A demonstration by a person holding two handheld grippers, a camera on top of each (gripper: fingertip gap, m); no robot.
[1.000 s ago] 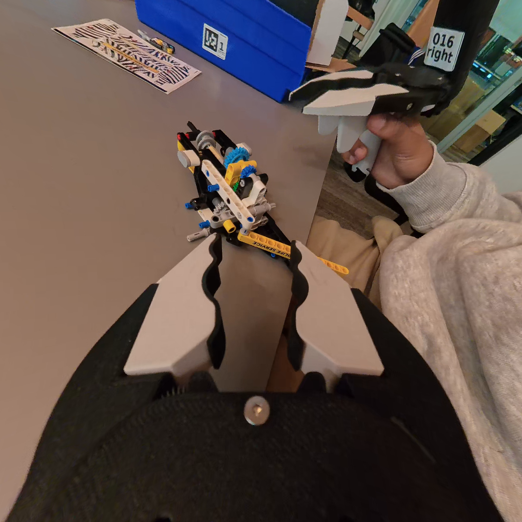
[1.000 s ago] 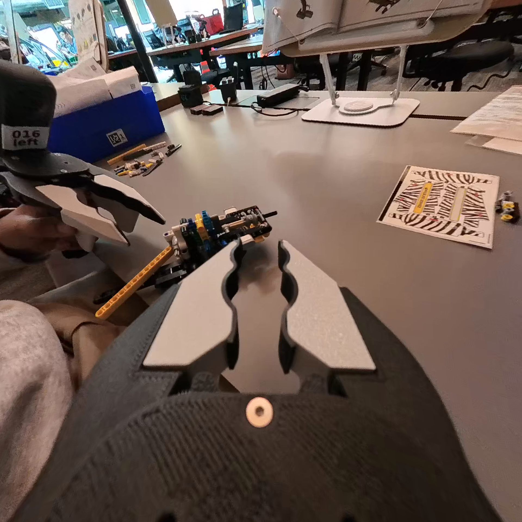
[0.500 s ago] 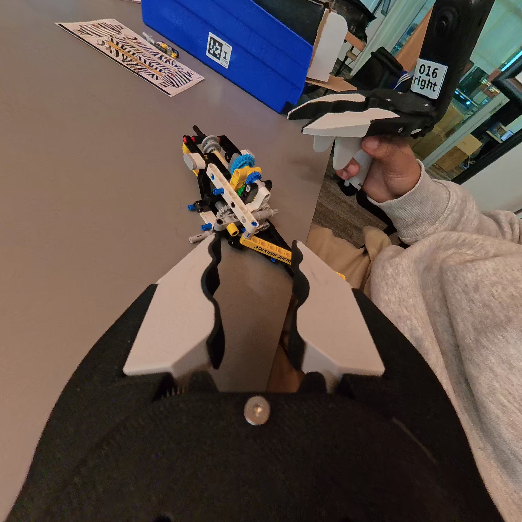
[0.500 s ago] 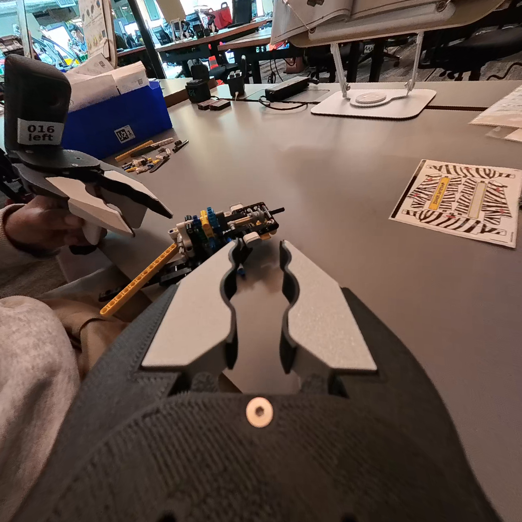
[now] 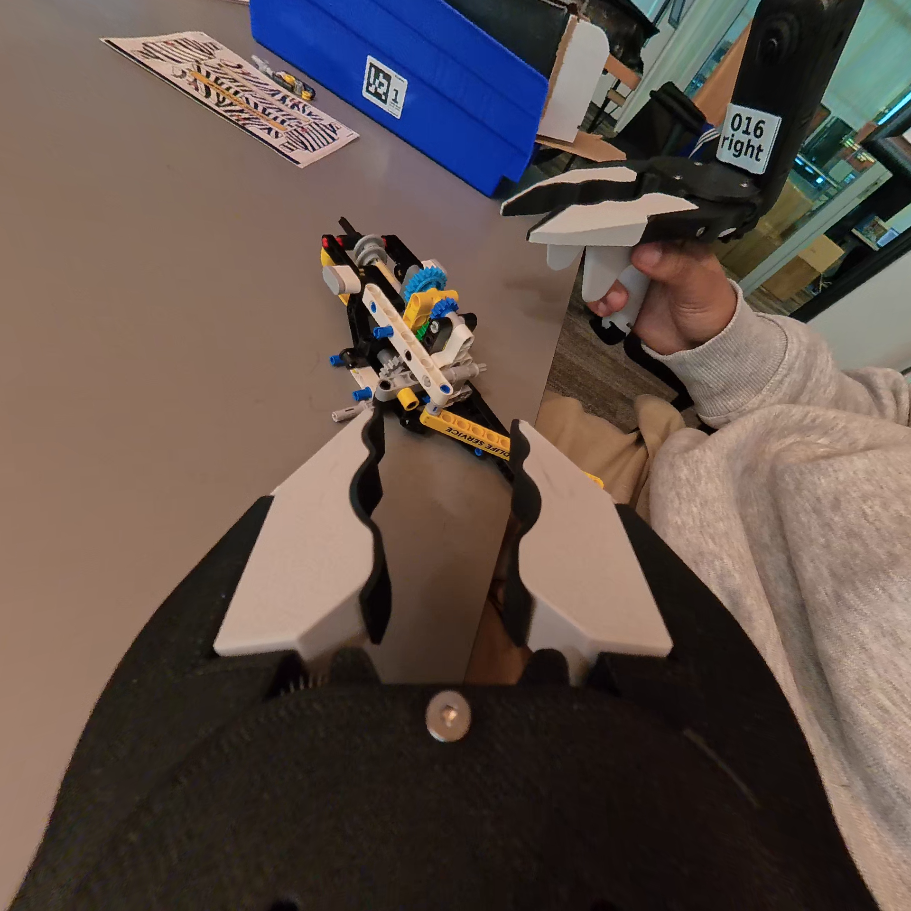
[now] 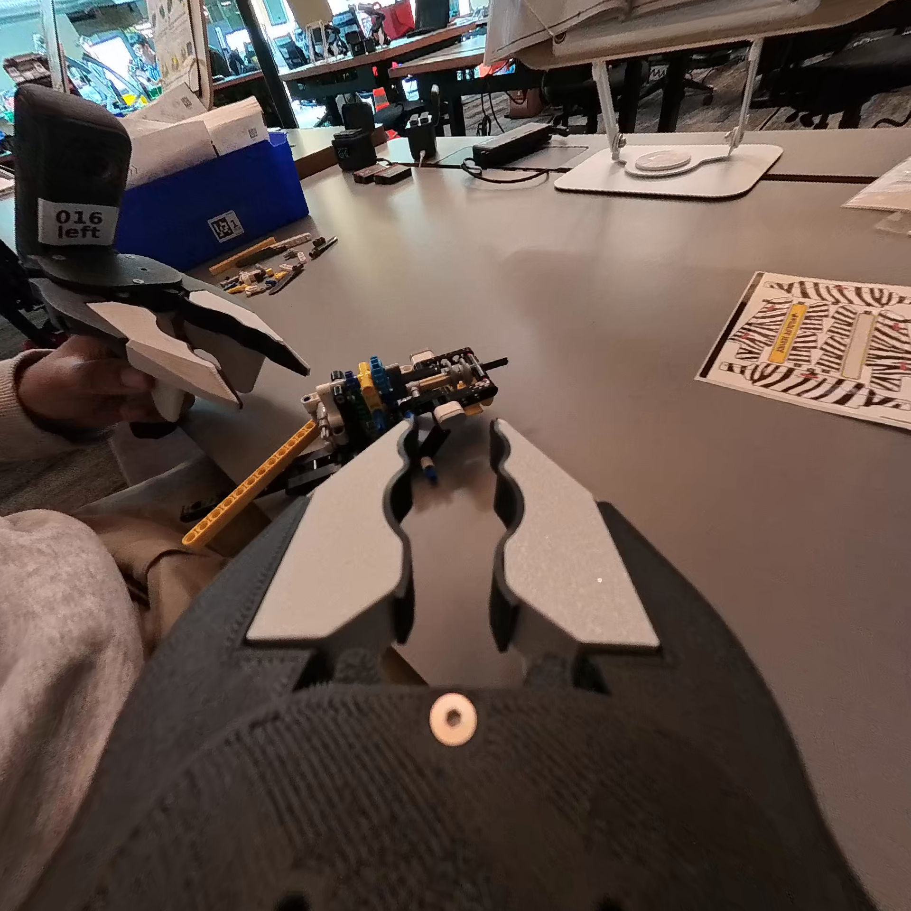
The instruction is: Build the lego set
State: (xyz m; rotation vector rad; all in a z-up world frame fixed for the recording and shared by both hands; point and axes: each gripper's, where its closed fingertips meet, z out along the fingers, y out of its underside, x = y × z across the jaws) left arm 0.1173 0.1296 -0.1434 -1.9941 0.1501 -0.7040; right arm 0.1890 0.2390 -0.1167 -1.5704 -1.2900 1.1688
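Observation:
A part-built lego assembly (image 5: 404, 335) of black, white, yellow and blue parts lies on the grey table near its edge. Its long yellow beam (image 6: 251, 488) sticks out over the edge. My left gripper (image 5: 443, 426) is open and empty, its tips just short of the assembly's near end. My right gripper (image 6: 451, 429) is open and empty, right beside the assembly (image 6: 404, 389), with a small blue-tipped pin (image 6: 429, 468) showing between its fingers. Each gripper also shows in the other's view, the right one (image 5: 516, 224) and the left one (image 6: 273, 387), both hand-held above the table edge.
A blue bin (image 5: 419, 84) stands at the back, with loose lego parts (image 6: 266, 276) in front of it. A zebra-striped sticker sheet (image 6: 818, 345) lies to the right. A white stand base (image 6: 670, 167) is farther back. The person's lap lies past the table edge (image 5: 557, 335). Across from one pair of fingers to the other is roughly 15 cm.
Both grippers have shifted slightly and stay open. The right gripper has dropped a little towards the assembly. The assembly has not moved.

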